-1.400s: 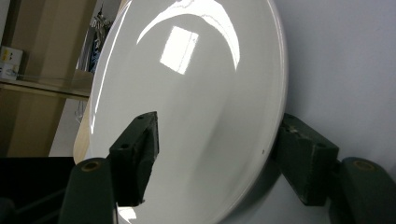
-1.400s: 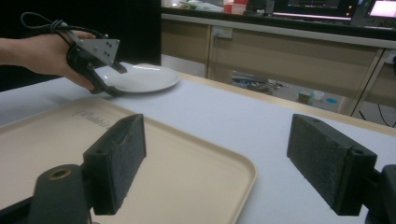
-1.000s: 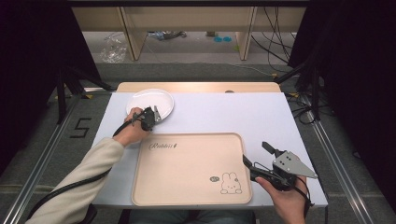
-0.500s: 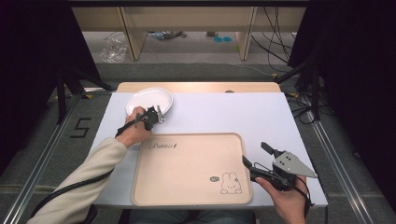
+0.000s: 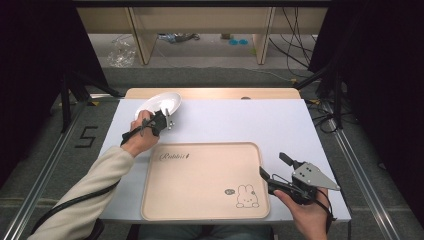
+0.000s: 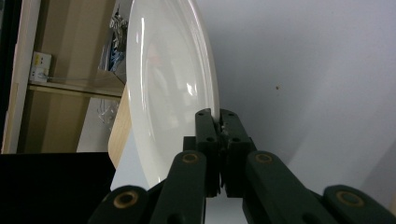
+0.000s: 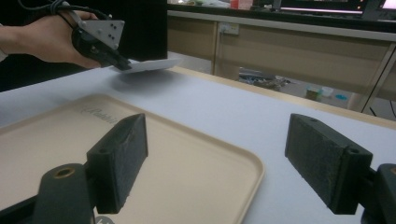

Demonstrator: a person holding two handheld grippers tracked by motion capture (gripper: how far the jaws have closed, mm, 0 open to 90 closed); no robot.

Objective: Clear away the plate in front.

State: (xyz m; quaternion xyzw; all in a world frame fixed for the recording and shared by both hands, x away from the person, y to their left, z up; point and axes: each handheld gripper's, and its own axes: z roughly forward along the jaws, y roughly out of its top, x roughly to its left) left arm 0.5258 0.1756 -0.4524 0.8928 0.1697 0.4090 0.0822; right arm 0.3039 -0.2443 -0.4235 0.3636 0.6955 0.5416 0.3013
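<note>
Lifted since prev frame: white plate [image 5: 159, 104] rose off table's far-left corner, tilted, L gripper [image 5: 165, 121] jaws pinching its near rim. R gripper [image 5: 274, 168] sat idle w/ jaws spread by beige tray [image 5: 200, 200]. Prob plate was headed for tray.

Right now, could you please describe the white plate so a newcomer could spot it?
Start at the beige tray on the table, then look beyond its far-left corner. There the left gripper pinches the plate: round, glossy white, plain, unlike the printed tray.
</note>
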